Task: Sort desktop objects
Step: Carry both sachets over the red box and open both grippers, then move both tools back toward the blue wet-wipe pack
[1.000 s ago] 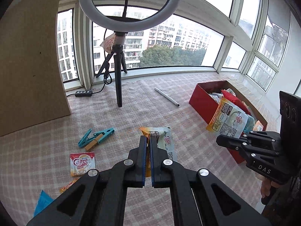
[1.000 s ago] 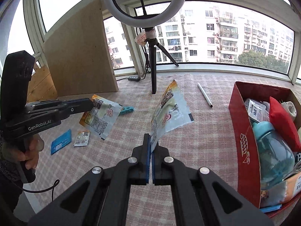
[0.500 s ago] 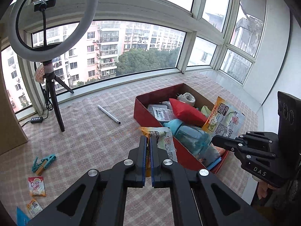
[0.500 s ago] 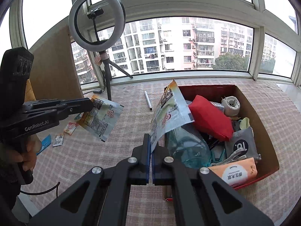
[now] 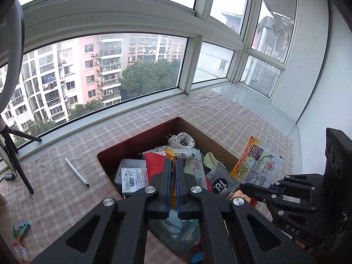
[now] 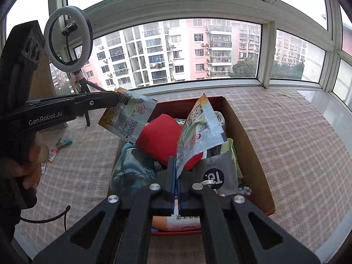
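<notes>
Left wrist view: the left gripper (image 5: 173,171) has its blue-lined jaws pinched nearly together on a flat white-and-orange printed coffee sachet (image 5: 193,165), held in the air over the open red cardboard box (image 5: 140,140). To its right, the right gripper (image 5: 244,186) has its jaws clamped on a second white-and-orange printed sachet (image 5: 256,167), which hangs above the box's right-hand edge.

The box below is crowded: a red fabric pouch (image 6: 160,140), a teal transparent plastic bottle (image 6: 132,171), a grey foil pouch with a black round logo (image 6: 217,173), a white round plug adapter (image 5: 182,140) at the far end, a yellow-green cloth (image 5: 209,159) and an orange-and-white packet (image 6: 182,222) at the near wall. These lie directly under both sachets.

Outside the box, on the pink checked tablecloth (image 6: 297,143), lie a white pen (image 5: 77,171), a teal plastic clothes peg (image 6: 63,142) and small coffee sachets (image 6: 52,154). A white ring light on a black tripod (image 6: 68,33) stands at the left, beside a brown board (image 6: 44,81). Curved bay windows (image 6: 187,50) look out on pink and white apartment blocks.
</notes>
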{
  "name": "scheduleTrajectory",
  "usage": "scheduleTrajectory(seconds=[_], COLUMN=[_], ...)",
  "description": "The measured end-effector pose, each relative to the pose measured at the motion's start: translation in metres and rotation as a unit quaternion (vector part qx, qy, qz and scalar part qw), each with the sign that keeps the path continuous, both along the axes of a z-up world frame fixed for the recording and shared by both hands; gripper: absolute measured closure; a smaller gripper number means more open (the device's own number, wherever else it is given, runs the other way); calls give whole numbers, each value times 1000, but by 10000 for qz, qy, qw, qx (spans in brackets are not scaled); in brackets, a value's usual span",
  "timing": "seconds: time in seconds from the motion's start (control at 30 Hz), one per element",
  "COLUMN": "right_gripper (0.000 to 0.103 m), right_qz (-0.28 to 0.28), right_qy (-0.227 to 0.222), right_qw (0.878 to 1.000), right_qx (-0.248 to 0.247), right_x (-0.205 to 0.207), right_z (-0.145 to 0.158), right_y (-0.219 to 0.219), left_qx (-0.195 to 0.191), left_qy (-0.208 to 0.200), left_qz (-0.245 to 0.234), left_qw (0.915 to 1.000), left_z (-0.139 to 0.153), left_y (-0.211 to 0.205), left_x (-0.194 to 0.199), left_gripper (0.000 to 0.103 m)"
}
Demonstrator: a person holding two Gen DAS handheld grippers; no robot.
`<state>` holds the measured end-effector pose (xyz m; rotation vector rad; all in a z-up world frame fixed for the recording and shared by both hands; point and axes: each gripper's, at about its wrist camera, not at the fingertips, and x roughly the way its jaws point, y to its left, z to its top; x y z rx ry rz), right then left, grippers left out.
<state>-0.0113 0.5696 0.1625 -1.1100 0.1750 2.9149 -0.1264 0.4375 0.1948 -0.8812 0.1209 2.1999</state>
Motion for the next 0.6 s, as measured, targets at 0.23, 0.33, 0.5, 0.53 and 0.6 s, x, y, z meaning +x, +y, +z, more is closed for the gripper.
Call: scheduleTrajectory(seconds=[0.23, 0.33, 0.5, 0.53, 0.6], right_gripper=[98, 46, 41, 41, 41], right_qz=[-6, -244, -286, -295, -313], right_qy=[67, 194, 261, 248, 223], right_qw=[9998, 9995, 9992, 9992, 9992], right_qx=[-196, 12, -65, -67, -72], right_x=[-5, -6, -11, -12, -14], right_z=[-4, -2, -1, -1, -2], right_y=[21, 22, 29, 29, 30], left_qx=[26, -100, -207, -211, -231], left_qy=[-187, -168, -179, -204, -189], left_qz=[-60, 163, 173, 170, 170], left_qw=[9998, 9997, 9995, 9994, 9994], left_z=[-8, -12, -19, -20, -20], left_y=[43, 50, 45, 44, 42], left_x=[-30, -40, -43, -44, -43], left_gripper=[71, 65, 66, 66, 66])
